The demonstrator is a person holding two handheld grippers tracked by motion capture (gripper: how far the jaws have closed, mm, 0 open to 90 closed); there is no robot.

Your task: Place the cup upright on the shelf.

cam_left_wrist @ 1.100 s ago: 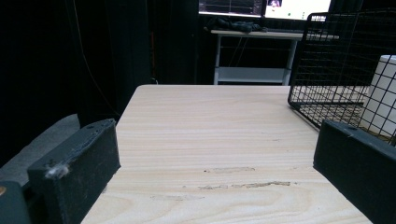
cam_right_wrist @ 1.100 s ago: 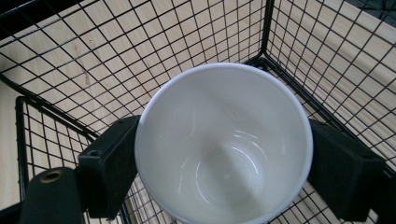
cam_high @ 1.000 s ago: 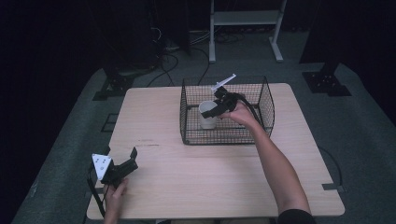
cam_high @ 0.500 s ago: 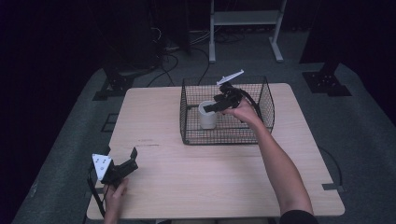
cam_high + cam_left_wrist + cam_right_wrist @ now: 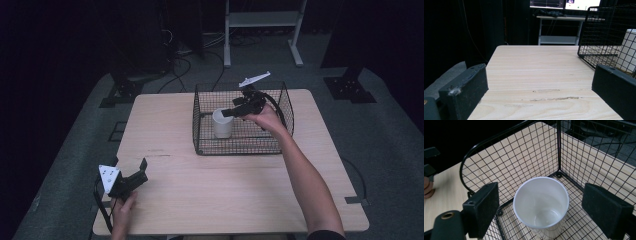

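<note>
A white empty cup [image 5: 222,124] stands upright inside a black wire basket [image 5: 240,146] at the back middle of the wooden table [image 5: 210,200]. My right gripper [image 5: 228,113] hovers just above and to the right of the cup, open, with nothing between its jaws. In the right gripper view I look down into the cup [image 5: 541,202], which sits near the basket's corner [image 5: 559,173], and the right gripper [image 5: 541,195] stands wide on either side of it. My left gripper [image 5: 131,168] rests open at the table's front left corner. Its own view shows the left gripper [image 5: 539,82] empty, with the basket [image 5: 599,30] and cup [image 5: 629,50] to the right.
The table's left edge runs close to the left gripper. A white metal stand [image 5: 262,20] and cables [image 5: 180,50] lie on the dark floor behind the table. A scuff mark [image 5: 554,98] shows on the wood ahead of the left gripper.
My right gripper has lifted off the cup and drawn back to the right, with its jaws now apart above it. The cup stays in place in the basket. The left gripper has not moved.
</note>
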